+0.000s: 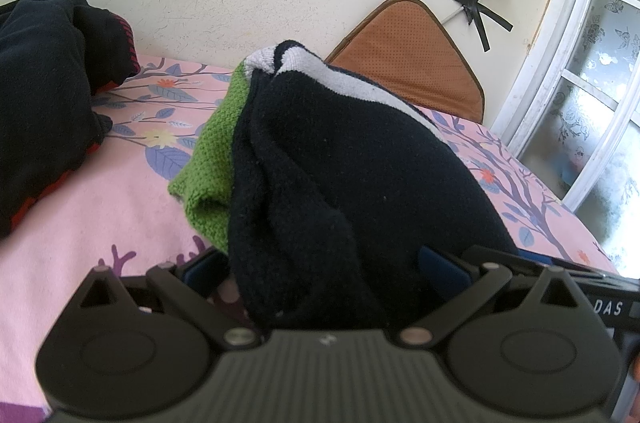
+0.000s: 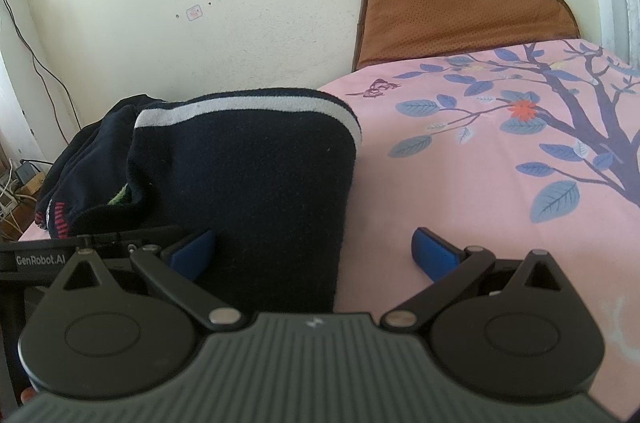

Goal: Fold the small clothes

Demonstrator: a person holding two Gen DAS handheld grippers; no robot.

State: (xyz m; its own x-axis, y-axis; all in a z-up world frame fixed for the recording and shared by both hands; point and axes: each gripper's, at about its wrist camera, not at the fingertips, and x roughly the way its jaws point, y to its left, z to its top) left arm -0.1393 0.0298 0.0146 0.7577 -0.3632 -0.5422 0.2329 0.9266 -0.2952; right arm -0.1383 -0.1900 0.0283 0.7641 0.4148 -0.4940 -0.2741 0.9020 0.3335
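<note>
A small dark navy knit garment (image 1: 352,159) with a white stripe and a green part (image 1: 212,147) lies bunched on the pink floral sheet (image 1: 100,215). My left gripper (image 1: 320,271) is open, its blue pads (image 1: 440,269) wide apart with the navy cloth lying between them. In the right wrist view the same navy garment (image 2: 256,175) lies flat with its white-striped edge away from me. My right gripper (image 2: 316,251) is open; the cloth's near edge sits between its pads (image 2: 434,253), toward the left one.
A black garment with red trim (image 1: 44,95) lies at the left on the sheet. A brown cushion (image 2: 452,7) leans on the cream wall behind the bed. A window (image 1: 592,95) is at the right. Pink sheet (image 2: 500,183) spreads to the right of the navy garment.
</note>
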